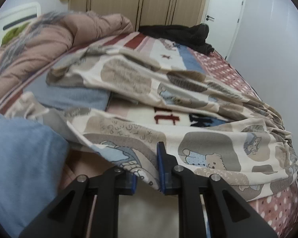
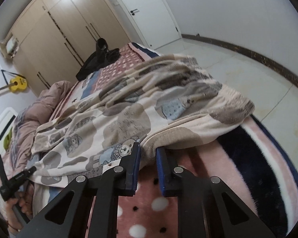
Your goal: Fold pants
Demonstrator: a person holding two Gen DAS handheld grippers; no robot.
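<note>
- The pants (image 1: 198,138) draped over the left claw (image 1: 149,170), cloth bunched between its fingers and filling the room ahead of it.
- Between the two trouser legs a strip of bed blanket (image 1: 168,117) lay bare.
- A pink quilt (image 1: 49,45) was heaped along the far left side of the bed, blocking that edge.
- Black clothing (image 2: 97,63) lay piled at the far end of the bed, well apart from the pants.
- Right of the right claw (image 2: 148,164), the blanket's dark border and the tiled floor (image 2: 238,75) beyond it were open.
- A wardrobe (image 2: 59,29) closed off the far wall.
</note>
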